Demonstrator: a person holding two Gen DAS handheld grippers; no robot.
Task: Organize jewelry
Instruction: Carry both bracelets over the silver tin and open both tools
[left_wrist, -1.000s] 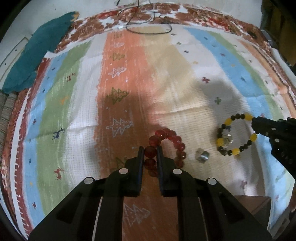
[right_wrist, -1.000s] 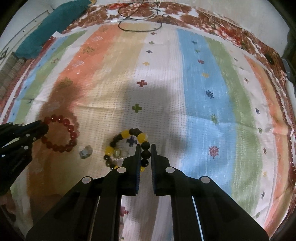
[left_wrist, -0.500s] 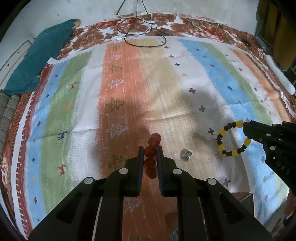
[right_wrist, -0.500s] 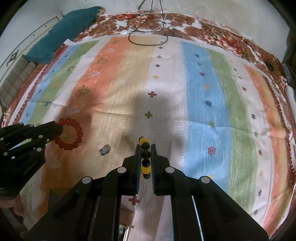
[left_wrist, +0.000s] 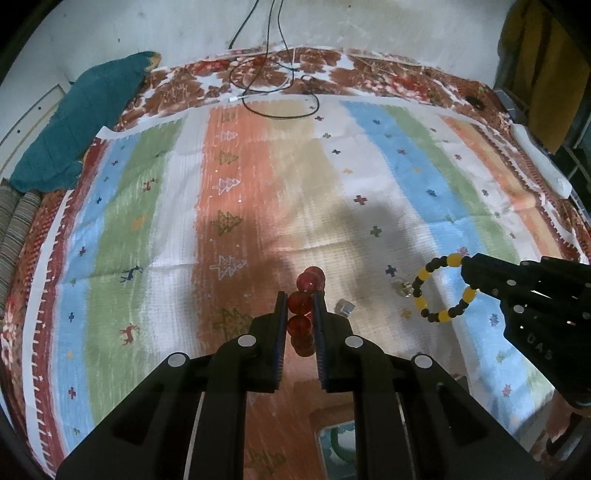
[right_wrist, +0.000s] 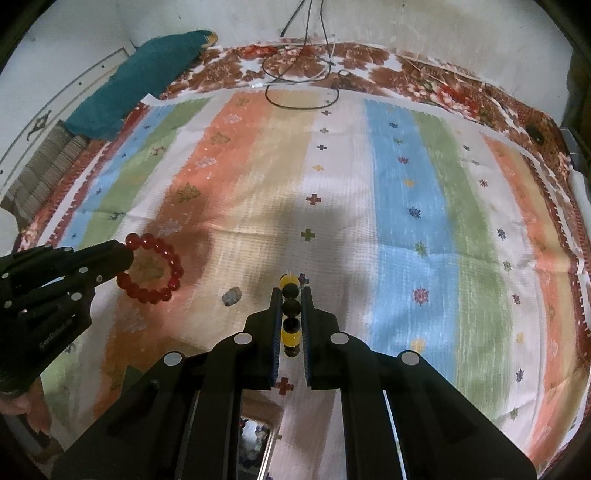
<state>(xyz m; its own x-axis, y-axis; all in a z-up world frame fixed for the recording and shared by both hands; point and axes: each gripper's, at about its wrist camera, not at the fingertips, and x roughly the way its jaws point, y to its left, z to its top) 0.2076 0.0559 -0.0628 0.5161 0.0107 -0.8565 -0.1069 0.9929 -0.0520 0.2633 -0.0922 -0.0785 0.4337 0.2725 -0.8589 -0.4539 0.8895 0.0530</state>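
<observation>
My left gripper (left_wrist: 301, 299) is shut on a red bead bracelet (left_wrist: 300, 302), which hangs edge-on between its fingers above the striped cloth (left_wrist: 258, 192). In the right wrist view the same red bracelet (right_wrist: 176, 272) shows as a full loop at the tip of the left gripper (right_wrist: 122, 258). Between the fingers of my right gripper (right_wrist: 290, 295), which is shut, sits a black and yellow bead bracelet (right_wrist: 290, 306). From the left wrist view that bracelet (left_wrist: 454, 260) dangles as a ring from the right gripper (left_wrist: 469, 273). A small silver piece (left_wrist: 345, 307) lies on the cloth between the two.
A teal cloth (left_wrist: 74, 122) lies at the far left corner of the bed. A black cable (left_wrist: 280, 107) curls at the far edge. An open box (left_wrist: 336, 439) shows below the left gripper. A white object (left_wrist: 543, 162) lies along the right edge.
Both grippers have risen, lifting the two bracelets off the cloth, and the loops now hang from the fingers. The small silver piece stayed on the cloth.
</observation>
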